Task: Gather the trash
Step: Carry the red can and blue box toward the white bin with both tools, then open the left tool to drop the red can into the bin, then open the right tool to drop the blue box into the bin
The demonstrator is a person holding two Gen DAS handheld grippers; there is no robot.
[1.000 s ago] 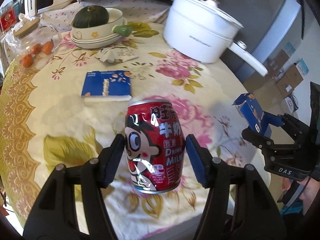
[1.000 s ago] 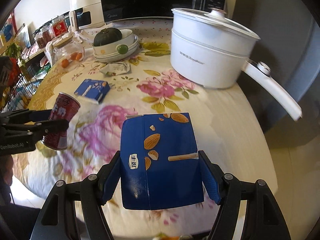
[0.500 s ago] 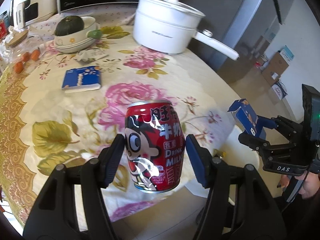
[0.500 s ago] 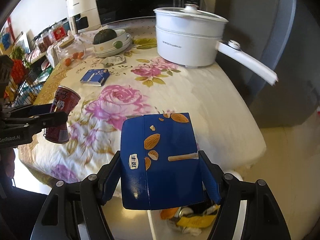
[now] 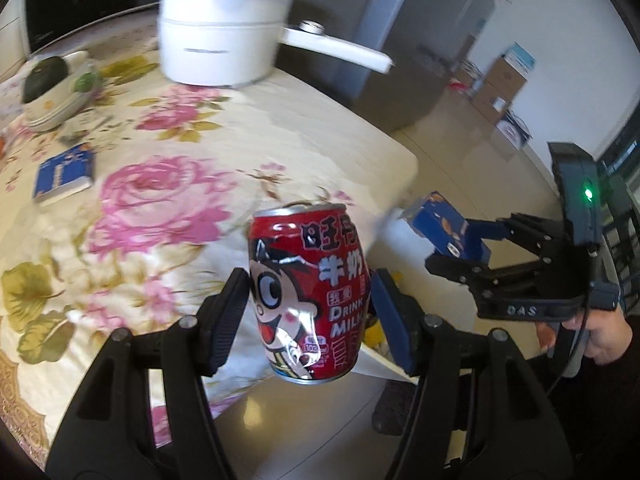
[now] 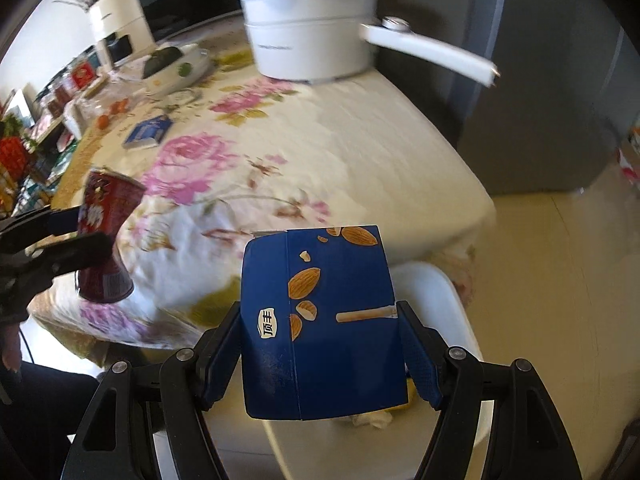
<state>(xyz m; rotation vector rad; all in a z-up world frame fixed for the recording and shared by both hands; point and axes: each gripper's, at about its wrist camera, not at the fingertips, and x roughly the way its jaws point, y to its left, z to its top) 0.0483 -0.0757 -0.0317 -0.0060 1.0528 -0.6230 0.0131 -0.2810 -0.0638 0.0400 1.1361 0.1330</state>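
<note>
My left gripper (image 5: pixel 310 280) is shut on a red milk drink can (image 5: pixel 308 300), held upright just past the table's near corner. To its right, my right gripper (image 5: pixel 456 246) holds a blue almond carton (image 5: pixel 436 220). In the right wrist view the right gripper (image 6: pixel 319 312) is shut on the blue carton (image 6: pixel 324 320), above a white trash bin (image 6: pixel 440 304) on the floor with scraps inside. The can (image 6: pixel 106 236) in the left gripper (image 6: pixel 80 230) shows at the left. Another blue carton (image 5: pixel 64 176) and a crumpled wrapper (image 5: pixel 86 124) lie on the table.
The floral-cloth table (image 5: pixel 280 120) carries a white pot with a long handle (image 5: pixel 224 40) and a bowl holding a dark squash (image 5: pixel 52 88). A grey fridge (image 5: pixel 420 40) stands behind, cardboard boxes (image 5: pixel 500 84) on the floor beyond. A person's hand (image 5: pixel 600 336) grips the right tool.
Both grippers have drawn back off the tabletop with their loads. The table has receded in both views, and the floor and white bin now lie beneath the carton.
</note>
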